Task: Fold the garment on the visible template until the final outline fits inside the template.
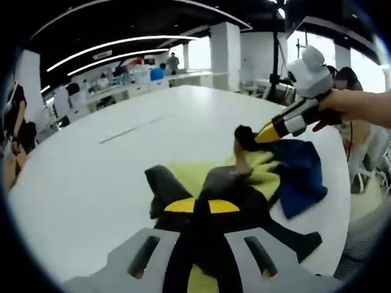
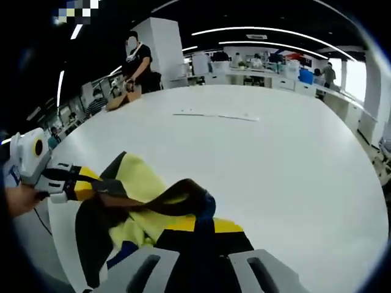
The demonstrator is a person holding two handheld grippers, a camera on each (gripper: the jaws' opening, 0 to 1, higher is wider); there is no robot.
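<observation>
White table (image 1: 91, 177), garment (image 1: 226, 189) clamped by both grippers

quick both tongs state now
left tongs: shut on the garment
right tongs: shut on the garment

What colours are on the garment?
Yellow, black and blue garment, clearest in the left gripper view.

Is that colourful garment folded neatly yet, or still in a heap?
Still a heap: the garment lies bunched on the white table, yellow, black and blue layers overlapping, gripped at both ends.
</observation>
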